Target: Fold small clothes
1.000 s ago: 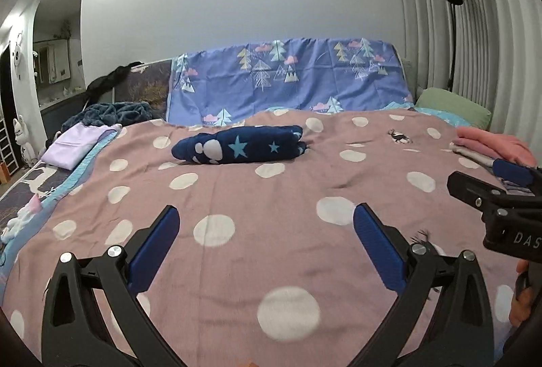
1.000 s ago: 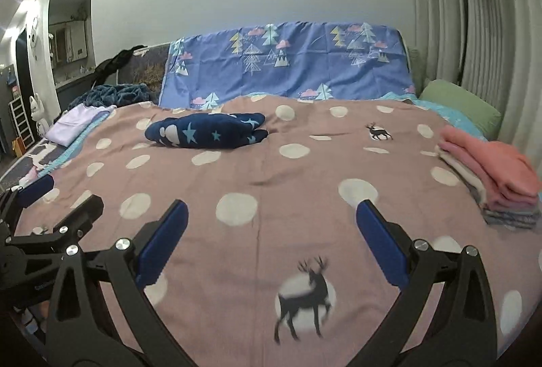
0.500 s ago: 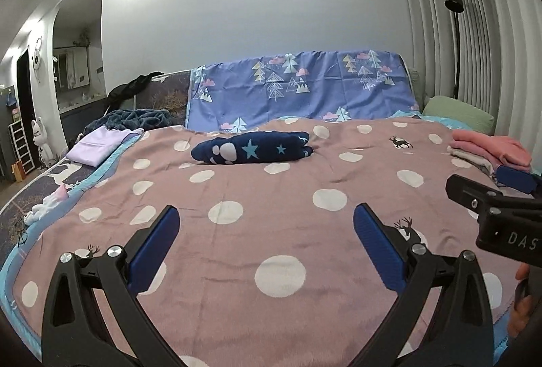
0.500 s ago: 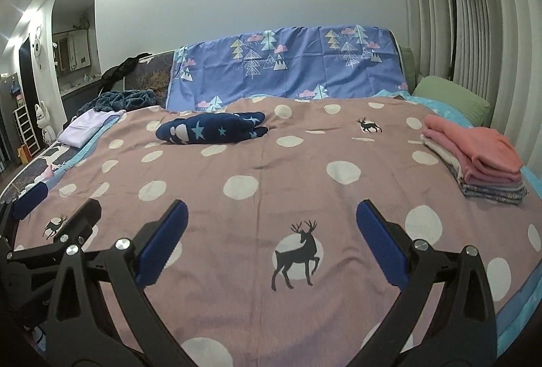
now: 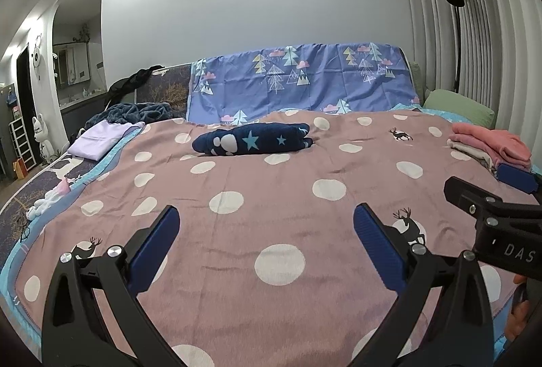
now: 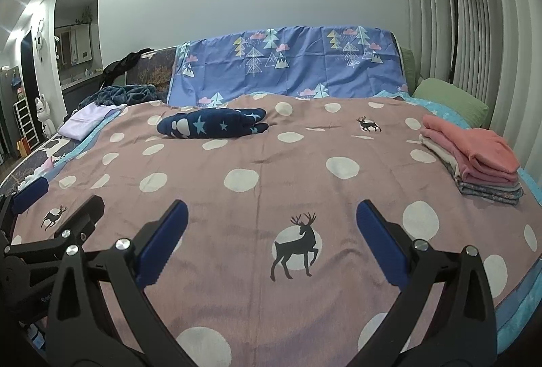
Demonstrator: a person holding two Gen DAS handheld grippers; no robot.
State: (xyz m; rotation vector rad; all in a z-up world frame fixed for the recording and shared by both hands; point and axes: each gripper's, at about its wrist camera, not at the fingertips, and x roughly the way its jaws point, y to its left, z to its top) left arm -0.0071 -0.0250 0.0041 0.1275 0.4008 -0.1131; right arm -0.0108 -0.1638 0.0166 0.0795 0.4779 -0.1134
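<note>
A dark blue garment with stars (image 5: 252, 141) (image 6: 211, 125) lies bundled on the far middle of the pink dotted bedspread (image 5: 271, 197) (image 6: 271, 170). A stack of folded clothes, pink on top (image 6: 474, 157) (image 5: 491, 145), sits at the bed's right edge. My left gripper (image 5: 266, 231) hangs open over the near part of the bed, nothing between its fingers. My right gripper (image 6: 271, 224) is open as well, above the deer print, and holds nothing. Both stand well short of the blue garment. In the left wrist view the right gripper's side (image 5: 491, 208) shows at the right.
A blue tree-print sheet (image 5: 298, 86) hangs over the headboard. A green pillow (image 6: 450, 99) lies at the far right. A lilac folded cloth (image 5: 98, 140) and a dark blanket (image 5: 135, 113) lie at the far left. A floor lamp (image 5: 455, 28) stands by the curtains.
Both grippers have drawn back and risen from the bed, so more of the bedspread and its near edge shows. Both stayed open. The clothes have not moved.
</note>
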